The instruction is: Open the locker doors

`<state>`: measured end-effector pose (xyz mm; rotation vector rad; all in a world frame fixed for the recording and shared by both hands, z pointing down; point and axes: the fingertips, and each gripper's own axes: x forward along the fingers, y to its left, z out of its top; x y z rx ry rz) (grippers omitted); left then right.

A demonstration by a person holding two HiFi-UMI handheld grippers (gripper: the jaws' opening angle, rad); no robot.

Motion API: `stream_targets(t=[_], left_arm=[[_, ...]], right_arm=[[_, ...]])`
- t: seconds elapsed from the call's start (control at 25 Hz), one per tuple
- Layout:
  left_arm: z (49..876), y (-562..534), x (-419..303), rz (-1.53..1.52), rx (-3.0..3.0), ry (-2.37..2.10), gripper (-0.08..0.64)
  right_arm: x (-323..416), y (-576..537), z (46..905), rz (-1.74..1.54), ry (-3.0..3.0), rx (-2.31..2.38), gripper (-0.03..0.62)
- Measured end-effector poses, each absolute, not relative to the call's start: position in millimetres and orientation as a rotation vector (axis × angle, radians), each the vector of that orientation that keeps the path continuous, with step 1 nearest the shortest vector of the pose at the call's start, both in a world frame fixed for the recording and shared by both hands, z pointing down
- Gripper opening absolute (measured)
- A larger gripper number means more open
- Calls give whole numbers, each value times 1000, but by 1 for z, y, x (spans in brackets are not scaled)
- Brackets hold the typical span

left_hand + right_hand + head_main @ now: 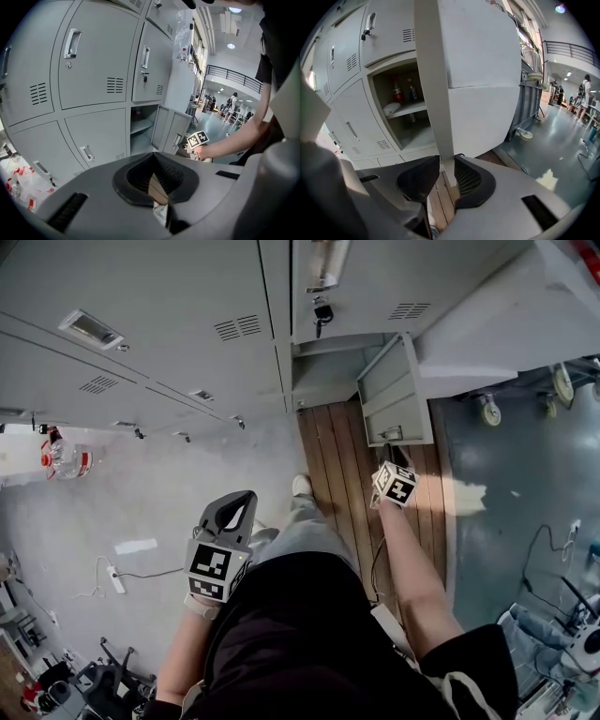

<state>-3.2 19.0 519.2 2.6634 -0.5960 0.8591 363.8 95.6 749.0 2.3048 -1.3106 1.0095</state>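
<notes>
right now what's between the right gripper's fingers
The open locker door's edge stands between the right gripper's fingers, clamped; the right gripper view shows it.

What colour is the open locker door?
Light grey. The open locker door shows best in the right gripper view.

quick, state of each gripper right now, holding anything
Left gripper: closed, nothing in it.
Right gripper: closed on the edge of the open locker door.
</notes>
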Motion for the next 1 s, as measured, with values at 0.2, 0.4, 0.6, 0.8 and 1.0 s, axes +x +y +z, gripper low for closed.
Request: stream_targets(t=[0.2, 0.4, 0.6, 0.8, 1.0], left_arm=[[518, 19, 11, 855, 2684, -545, 18], [515, 15, 16, 843, 2706, -519, 18], [509, 9, 9, 814, 2719, -522, 18], [500, 1, -1, 771, 2736, -555, 18], [491, -8, -18, 734, 2741, -607, 18]], right_arm=[[371, 111, 744, 1020, -1265, 2340, 123], [361, 115, 729, 1005, -1283, 2360, 123], [331, 96, 690, 923, -1410, 2358, 124], [293, 55, 628, 754, -1619, 2291, 126], [259, 10, 556, 622, -1796, 2214, 149]])
